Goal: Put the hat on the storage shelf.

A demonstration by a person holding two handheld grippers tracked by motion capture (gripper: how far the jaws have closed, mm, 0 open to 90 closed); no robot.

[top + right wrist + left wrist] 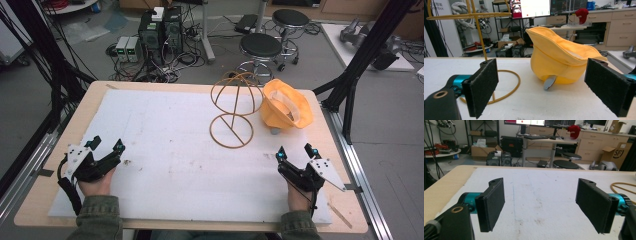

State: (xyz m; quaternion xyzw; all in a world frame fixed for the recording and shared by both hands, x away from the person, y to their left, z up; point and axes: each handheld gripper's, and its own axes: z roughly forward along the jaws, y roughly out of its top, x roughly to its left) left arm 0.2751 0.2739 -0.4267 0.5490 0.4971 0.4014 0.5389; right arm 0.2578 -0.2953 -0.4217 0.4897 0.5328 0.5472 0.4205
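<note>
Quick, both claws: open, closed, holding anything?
Left claw: open, empty, over the white mat.
Right claw: open, empty, facing the yellow cap and wire stand.

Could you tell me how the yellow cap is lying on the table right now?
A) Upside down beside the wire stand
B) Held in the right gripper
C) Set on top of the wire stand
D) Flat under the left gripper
A: the yellow cap lies opening-up on the table, next to the wire stand, with both grippers far from it.
</note>
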